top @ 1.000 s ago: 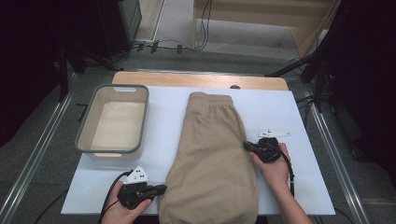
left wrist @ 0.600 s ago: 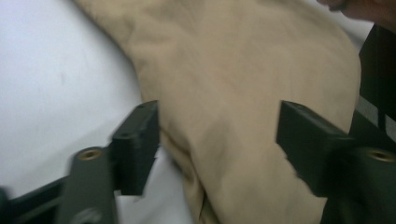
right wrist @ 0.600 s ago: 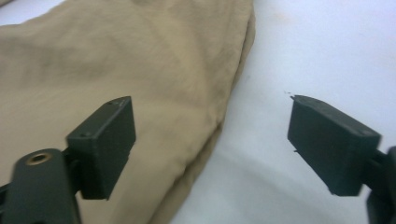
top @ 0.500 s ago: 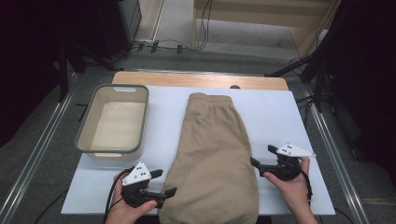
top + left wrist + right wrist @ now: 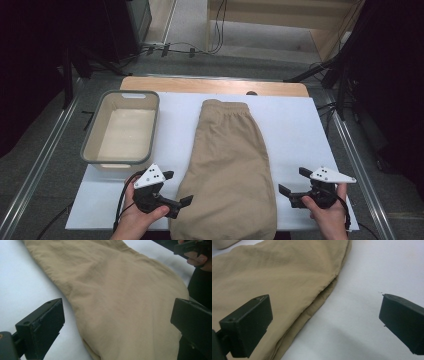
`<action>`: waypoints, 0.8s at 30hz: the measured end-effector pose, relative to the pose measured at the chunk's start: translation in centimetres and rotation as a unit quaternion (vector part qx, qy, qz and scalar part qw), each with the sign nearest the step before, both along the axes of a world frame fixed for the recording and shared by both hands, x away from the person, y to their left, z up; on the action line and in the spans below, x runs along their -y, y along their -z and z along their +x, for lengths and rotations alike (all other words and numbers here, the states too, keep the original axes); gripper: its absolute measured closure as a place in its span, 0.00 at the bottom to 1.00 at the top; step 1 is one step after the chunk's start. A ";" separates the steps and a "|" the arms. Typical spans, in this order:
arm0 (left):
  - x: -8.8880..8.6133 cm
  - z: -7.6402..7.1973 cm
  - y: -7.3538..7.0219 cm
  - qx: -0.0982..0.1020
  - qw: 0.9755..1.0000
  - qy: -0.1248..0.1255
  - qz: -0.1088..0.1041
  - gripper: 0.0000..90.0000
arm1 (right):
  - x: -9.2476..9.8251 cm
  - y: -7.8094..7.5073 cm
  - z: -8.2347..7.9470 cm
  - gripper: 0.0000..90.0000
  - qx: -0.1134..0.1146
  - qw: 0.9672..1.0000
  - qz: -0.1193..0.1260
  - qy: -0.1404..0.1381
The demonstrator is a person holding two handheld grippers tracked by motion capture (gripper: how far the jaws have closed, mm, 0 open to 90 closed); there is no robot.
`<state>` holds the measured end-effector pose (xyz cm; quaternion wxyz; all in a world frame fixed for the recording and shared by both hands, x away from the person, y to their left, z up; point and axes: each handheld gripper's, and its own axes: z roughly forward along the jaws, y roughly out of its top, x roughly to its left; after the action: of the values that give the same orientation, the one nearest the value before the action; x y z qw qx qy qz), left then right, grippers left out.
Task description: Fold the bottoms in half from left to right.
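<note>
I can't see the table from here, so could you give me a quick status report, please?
Left gripper and right gripper open, jaws just opened, nothing between them. Tan shorts folded flat on the white mat. Bin off left, nothing in the way.

Grey floor, black cables, wooden shelf, dim surroundings

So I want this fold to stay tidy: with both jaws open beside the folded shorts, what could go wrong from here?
1. The tan shorts hang over the near edge of the white mat; a tug there might pull them off.
2. The stacked layers at the right edge could be split if the right gripper pinches only the top one.
3. The left gripper hovers right at the cloth's edge and might snag and rumple it.
</note>
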<state>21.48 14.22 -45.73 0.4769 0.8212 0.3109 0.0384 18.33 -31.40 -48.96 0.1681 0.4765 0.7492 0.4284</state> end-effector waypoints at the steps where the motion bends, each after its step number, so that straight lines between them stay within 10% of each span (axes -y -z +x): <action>1: 0.1 0.1 -0.1 0.003 1.000 0.001 -0.002 0.00 | -0.1 0.0 -0.2 0.00 0.001 1.000 -0.001 -0.005; 24: 3.2 4.3 -3.1 0.030 0.999 0.018 -0.021 0.00 | 1.7 0.7 -2.8 0.00 -0.004 1.000 -0.014 -0.026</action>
<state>25.77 11.05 -42.68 0.5035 0.8152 0.2823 0.0478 15.58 -33.08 -49.65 0.1604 0.4558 0.7678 0.4207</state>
